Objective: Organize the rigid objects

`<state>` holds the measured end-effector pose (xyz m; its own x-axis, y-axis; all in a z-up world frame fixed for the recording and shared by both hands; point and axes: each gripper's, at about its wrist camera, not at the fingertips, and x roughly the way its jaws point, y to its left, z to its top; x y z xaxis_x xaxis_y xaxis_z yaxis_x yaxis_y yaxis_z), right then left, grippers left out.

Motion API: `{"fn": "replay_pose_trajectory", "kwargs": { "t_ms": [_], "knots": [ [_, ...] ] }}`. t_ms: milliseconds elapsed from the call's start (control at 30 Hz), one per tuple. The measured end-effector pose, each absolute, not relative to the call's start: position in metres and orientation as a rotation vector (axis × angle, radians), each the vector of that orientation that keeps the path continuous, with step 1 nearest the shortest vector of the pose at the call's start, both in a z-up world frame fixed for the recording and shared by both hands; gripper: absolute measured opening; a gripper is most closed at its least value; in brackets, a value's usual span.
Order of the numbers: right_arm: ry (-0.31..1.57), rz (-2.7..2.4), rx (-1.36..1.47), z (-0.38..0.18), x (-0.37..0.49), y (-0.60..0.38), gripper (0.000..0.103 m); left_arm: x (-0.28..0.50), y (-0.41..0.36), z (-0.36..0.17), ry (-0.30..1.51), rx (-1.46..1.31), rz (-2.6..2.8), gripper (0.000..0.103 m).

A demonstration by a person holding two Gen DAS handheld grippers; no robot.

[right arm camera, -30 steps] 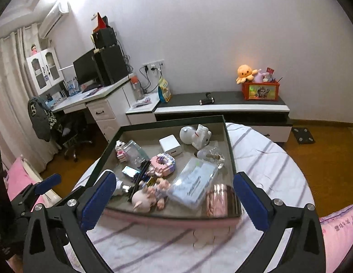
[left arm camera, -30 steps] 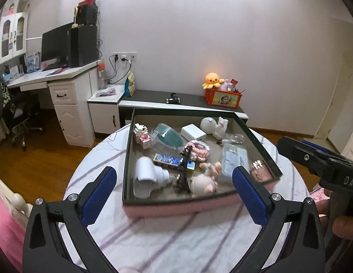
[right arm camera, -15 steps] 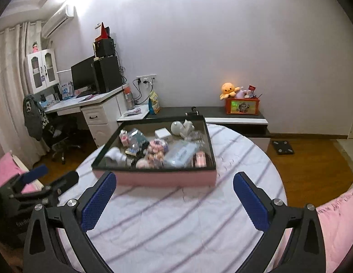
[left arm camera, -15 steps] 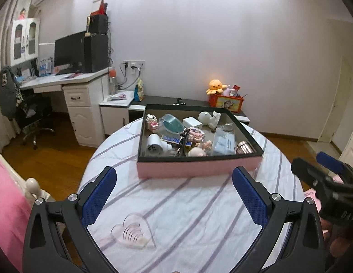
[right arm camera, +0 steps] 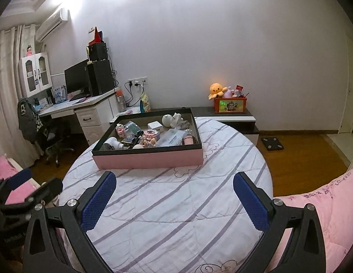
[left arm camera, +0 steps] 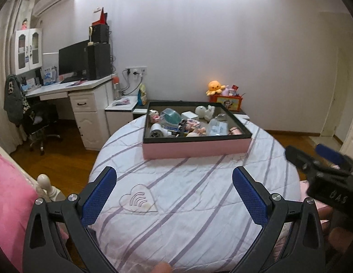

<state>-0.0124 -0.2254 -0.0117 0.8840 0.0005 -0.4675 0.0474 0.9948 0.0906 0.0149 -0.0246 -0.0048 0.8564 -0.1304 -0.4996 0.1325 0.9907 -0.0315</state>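
Observation:
A pink box with a black rim (left arm camera: pixel 194 147) (right arm camera: pixel 151 158) sits at the far side of a round table covered by a striped cloth (left arm camera: pixel 187 193) (right arm camera: pixel 176 204). It holds several small items: a white hair dryer (left arm camera: pixel 157 130), a teal case (left arm camera: pixel 172 115), a white figure (left arm camera: pixel 205 112) and others. A clear heart-shaped piece (left arm camera: pixel 138 201) lies on the cloth near my left gripper (left arm camera: pixel 174 195). Both the left gripper and my right gripper (right arm camera: pixel 174 196) are open and empty, well short of the box.
A white desk with a monitor (left arm camera: pixel 73 59) and an office chair (left arm camera: pixel 42 122) stand at the left. A low cabinet with an orange plush (right arm camera: pixel 216 89) and an orange box stands behind the table. Pink bedding (right arm camera: pixel 324 207) lies at the right, a scale (right arm camera: pixel 272 143) on the floor.
Both grippers have pulled back and up from the box, which now sits farther away. The heart-shaped piece has come into the left view. Both stay open.

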Motion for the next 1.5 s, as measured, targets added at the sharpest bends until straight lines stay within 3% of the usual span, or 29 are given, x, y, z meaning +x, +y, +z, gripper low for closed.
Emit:
{"fn": "replay_pose_trajectory", "kwargs": {
  "t_ms": [1500],
  "knots": [
    [0.478,-0.013,0.102,-0.006,-0.013,-0.223,0.103,0.006,-0.016,0.008,0.499,-0.025,-0.133,0.103]
  ]
}}
